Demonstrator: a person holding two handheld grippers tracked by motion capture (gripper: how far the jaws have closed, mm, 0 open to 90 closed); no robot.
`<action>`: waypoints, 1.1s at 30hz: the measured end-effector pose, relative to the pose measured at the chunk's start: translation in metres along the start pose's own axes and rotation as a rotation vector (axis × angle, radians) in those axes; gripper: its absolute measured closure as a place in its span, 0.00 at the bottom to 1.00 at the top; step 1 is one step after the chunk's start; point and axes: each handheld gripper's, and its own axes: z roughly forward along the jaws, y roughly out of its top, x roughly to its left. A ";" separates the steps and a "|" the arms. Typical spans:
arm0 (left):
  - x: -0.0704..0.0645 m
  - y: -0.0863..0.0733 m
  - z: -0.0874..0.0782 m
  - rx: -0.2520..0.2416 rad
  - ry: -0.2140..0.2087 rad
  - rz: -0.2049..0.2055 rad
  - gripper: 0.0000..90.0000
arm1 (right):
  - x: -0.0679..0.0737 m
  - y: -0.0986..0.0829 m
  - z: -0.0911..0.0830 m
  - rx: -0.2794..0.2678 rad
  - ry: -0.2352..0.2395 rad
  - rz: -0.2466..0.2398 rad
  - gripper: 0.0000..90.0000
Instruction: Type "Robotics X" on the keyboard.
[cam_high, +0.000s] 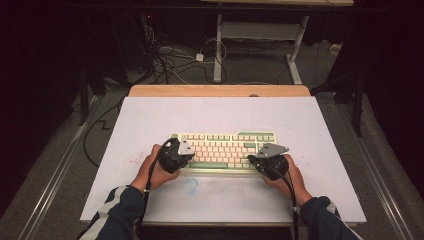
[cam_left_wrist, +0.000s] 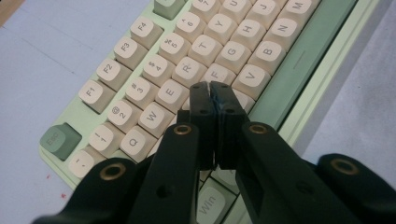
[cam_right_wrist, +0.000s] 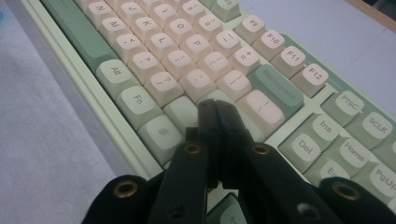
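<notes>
A pale green keyboard (cam_high: 225, 150) with cream and green keys lies in the middle of the white mat. My left gripper (cam_high: 176, 154) hangs over its left end. In the left gripper view its jaws are shut with nothing between them, the tips (cam_left_wrist: 211, 89) just above the keys near D and F of the keyboard (cam_left_wrist: 280, 84). My right gripper (cam_high: 270, 161) hangs over the keyboard's right end. In the right gripper view its jaws are shut too, the tips (cam_right_wrist: 215, 106) over a green key near the shift row of the keyboard (cam_right_wrist: 93, 93).
The white mat (cam_high: 150, 115) covers a wooden table (cam_high: 220, 90). A faint blue smudge (cam_high: 190, 185) marks the mat in front of the keyboard, and red specks (cam_high: 131, 161) lie to its left. Cables (cam_high: 165, 62) and a desk frame (cam_high: 260, 35) stand on the floor beyond.
</notes>
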 end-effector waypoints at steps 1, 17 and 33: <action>0.000 0.000 0.000 0.000 -0.001 0.000 0.95 | 0.000 0.000 0.000 0.000 0.001 0.001 1.00; 0.005 0.006 -0.004 -0.088 0.033 0.005 0.70 | -0.002 0.005 -0.005 -0.016 0.007 0.003 0.98; 0.002 0.011 -0.010 -0.183 0.073 0.021 0.40 | -0.008 0.014 -0.024 -0.104 -0.024 0.039 0.83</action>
